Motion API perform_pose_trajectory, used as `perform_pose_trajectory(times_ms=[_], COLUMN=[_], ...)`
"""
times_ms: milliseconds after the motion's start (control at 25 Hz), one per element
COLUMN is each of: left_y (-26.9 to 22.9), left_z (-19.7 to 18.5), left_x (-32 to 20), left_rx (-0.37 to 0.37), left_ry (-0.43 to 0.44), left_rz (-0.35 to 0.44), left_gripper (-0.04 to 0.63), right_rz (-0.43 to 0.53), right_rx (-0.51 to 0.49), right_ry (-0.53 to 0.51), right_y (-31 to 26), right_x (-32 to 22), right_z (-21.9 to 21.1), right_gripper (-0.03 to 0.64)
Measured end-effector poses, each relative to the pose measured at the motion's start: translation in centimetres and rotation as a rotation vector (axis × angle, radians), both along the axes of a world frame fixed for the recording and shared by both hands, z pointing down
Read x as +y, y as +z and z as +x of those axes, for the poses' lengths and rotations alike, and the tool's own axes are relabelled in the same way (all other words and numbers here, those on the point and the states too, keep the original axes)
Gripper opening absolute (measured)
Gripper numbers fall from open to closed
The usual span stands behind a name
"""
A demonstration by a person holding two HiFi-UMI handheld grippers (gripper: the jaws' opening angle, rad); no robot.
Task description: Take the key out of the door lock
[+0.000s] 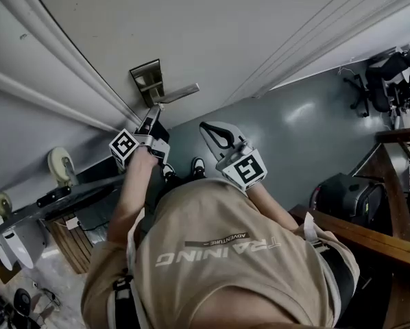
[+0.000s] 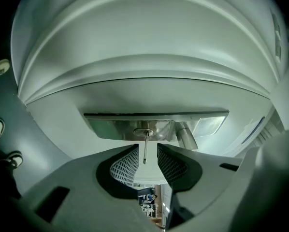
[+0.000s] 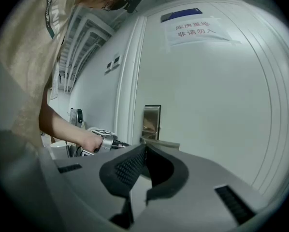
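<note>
A thin metal key (image 2: 145, 148) sticks out of the lock cylinder (image 2: 143, 132) in the steel lock plate (image 2: 154, 124) on a white door. My left gripper (image 2: 148, 150) is open, and the key's free end lies between its ridged pads (image 2: 127, 166) with a small gap on each side. In the head view the left gripper (image 1: 152, 112) points at the lock plate (image 1: 147, 79), just below the lever handle (image 1: 179, 92). My right gripper (image 1: 208, 129) hangs back from the door, shut on nothing. Its gripper view shows the right gripper (image 3: 144, 148), the lock plate (image 3: 152, 122) and the left gripper (image 3: 103, 141).
A paper sign (image 3: 195, 30) is stuck high on the door. A wheeled cart (image 1: 59, 164) stands at the left by the wall. A black bag (image 1: 345, 197) and a wooden rail (image 1: 369, 238) lie at the right, office chairs (image 1: 387, 81) farther off.
</note>
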State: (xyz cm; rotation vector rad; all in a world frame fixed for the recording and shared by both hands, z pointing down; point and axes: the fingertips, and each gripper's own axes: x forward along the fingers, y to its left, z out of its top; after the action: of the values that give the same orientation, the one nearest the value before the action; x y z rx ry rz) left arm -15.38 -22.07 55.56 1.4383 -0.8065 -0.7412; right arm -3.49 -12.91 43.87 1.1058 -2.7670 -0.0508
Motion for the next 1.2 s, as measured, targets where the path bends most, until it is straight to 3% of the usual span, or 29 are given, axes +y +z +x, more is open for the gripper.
perform_pose_trajectory(times_ms=[200, 400, 640, 960, 1200], left_y=[0.7, 0.6, 0.6, 0.4, 0.7], left_z=[0.8, 1.3, 1.4, 1.2, 1.3], left_x=[-0.7, -2.0, -1.9, -1.8, -1.7], left_rx=[0.015, 0.043, 0.11, 0.013, 0.004], left_ry=[-0.011, -0.045, -0.044, -0.044, -0.042], left_rz=[-0.022, -0.031, -0.02, -0.035, -0.038], left_gripper=[0.074, 0.032, 0.028, 0.025, 0.025], right_rz=[-0.112, -0.092, -0.1, -0.079, -0.08], right_rx=[-0.046, -0.033, -0.03, -0.029, -0.036], right_ry=[0.087, 0.074, 0.061, 0.06, 0.071], right_y=[0.7, 0.7, 0.8, 0.3, 0.3], right_x=[0.3, 0.0, 0.7, 0.6, 0.3], right_z=[2.3, 2.3, 1.4, 1.2, 1.6], right_gripper=[0.015, 0.015, 0.015, 0.015, 0.015])
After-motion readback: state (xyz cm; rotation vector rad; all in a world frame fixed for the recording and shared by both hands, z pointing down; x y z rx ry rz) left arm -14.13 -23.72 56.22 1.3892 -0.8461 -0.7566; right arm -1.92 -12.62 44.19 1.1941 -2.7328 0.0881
